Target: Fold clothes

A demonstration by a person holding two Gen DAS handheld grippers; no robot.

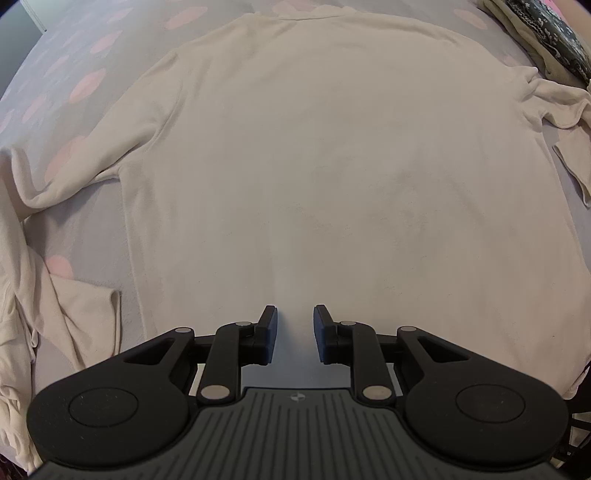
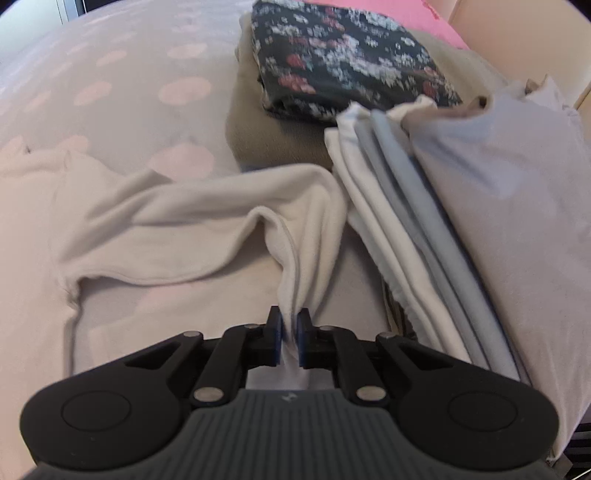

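A cream long-sleeved shirt [image 1: 314, 155] lies spread flat on the bed, collar at the far side. Its left sleeve [image 1: 74, 314] lies bent and crumpled along the left edge. My left gripper [image 1: 295, 325] hovers over the shirt's near part, its jaws apart, with flat cloth showing in the gap and nothing pinched. In the right wrist view the shirt's other sleeve [image 2: 207, 221] lies rumpled. My right gripper [image 2: 289, 325] is shut on a bunched fold of that sleeve, which is drawn up tight between the pads.
The bedspread [image 2: 110, 74] is grey with pink dots. Right of the sleeve leans a folded pile of white and pale blue clothes [image 2: 443, 229]. Behind it a dark floral garment [image 2: 343, 62] lies on an olive one [image 2: 266, 140], with a pink pillow [image 2: 406, 22] at the back.
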